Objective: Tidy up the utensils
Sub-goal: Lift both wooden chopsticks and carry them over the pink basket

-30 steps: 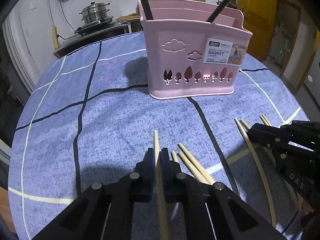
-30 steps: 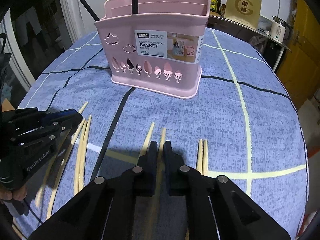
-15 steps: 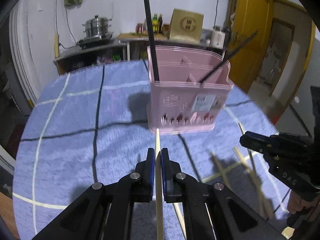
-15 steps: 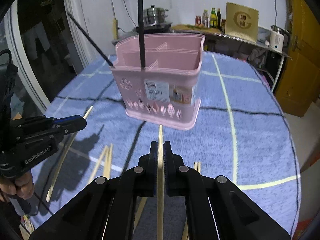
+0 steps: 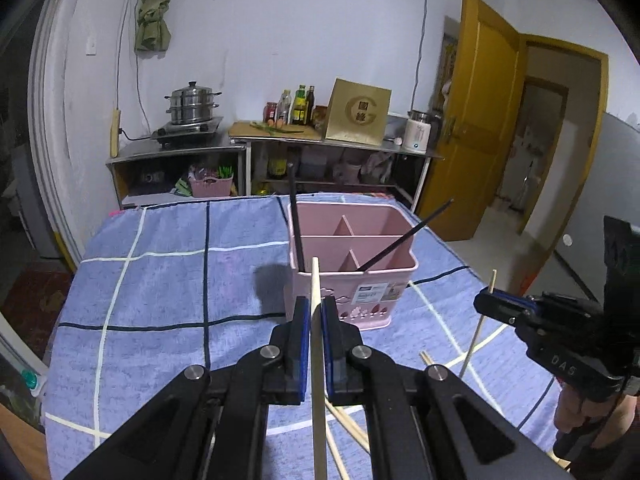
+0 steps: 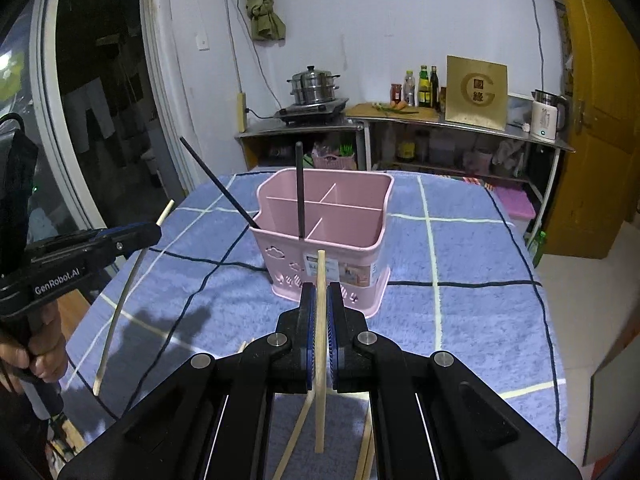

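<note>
both grippers have risen off the cloth since a second ago, each carrying a pale chopstick up with it, and the pink basket, then filling the top of both views, now sits smaller and lower so its open compartments show from above.

left gripper [image 5: 316,312] is clenched on the left chopstick [image 5: 318,380], which runs nearly straight up the middle of the left wrist frame, its tip just over the basket's near rim. right gripper [image 6: 320,300] is likewise clamped on the right chopstick [image 6: 320,360], upright at frame centre, tip crossing the basket's label.

outward from both tools, the pink basket [image 5: 394,276] stands dead ahead and below on the blue checked tablecloth [image 5: 160,280], with two black chopsticks [image 6: 299,188] already standing in it. neither hand looks clearly nearer. more loose chopsticks [image 5: 348,428] lie on the cloth under the jaws.

my judgement: each stick's long axis already points at the basket, so the coming move is forward and over the rim, then tipping down into a compartment.
</note>
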